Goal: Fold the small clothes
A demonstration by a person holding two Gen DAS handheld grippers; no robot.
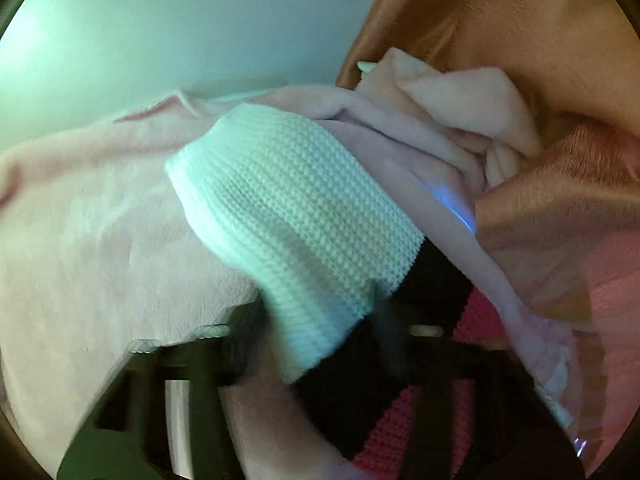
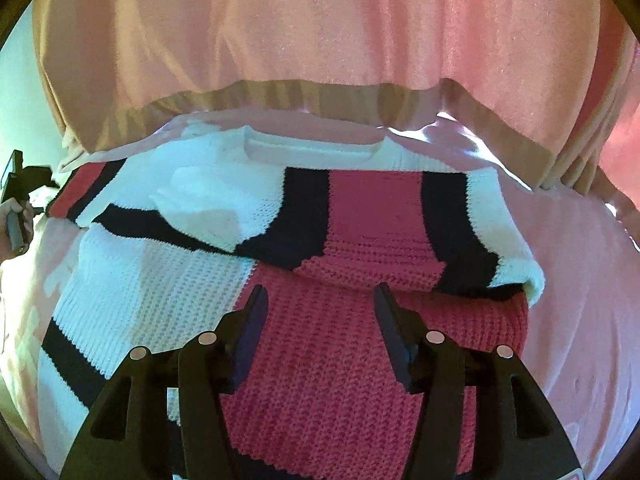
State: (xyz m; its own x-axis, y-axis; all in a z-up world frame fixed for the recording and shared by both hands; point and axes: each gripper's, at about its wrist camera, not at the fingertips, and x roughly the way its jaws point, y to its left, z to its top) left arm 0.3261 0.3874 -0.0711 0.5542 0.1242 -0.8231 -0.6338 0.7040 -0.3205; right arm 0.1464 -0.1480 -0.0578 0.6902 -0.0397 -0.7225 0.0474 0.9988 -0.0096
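A knitted sweater (image 2: 372, 216) with white, black and red blocks lies on a pink blanket (image 2: 580, 300), partly folded. In the right wrist view my right gripper (image 2: 320, 300) is open and empty, its fingers just above the red panel. In the left wrist view my left gripper (image 1: 316, 320) is shut on the sweater's white ribbed sleeve end (image 1: 288, 208), which drapes over the fingers and hides the tips. The left gripper also shows in the right wrist view (image 2: 18, 200) at the far left edge, held by a hand.
An orange-pink curtain (image 2: 320, 28) hangs behind the bed, its hem just past the sweater's collar. A bunched pale pink blanket fold (image 1: 472, 108) lies beside the curtain (image 1: 520, 20). A pale wall (image 1: 160, 32) is at the left.
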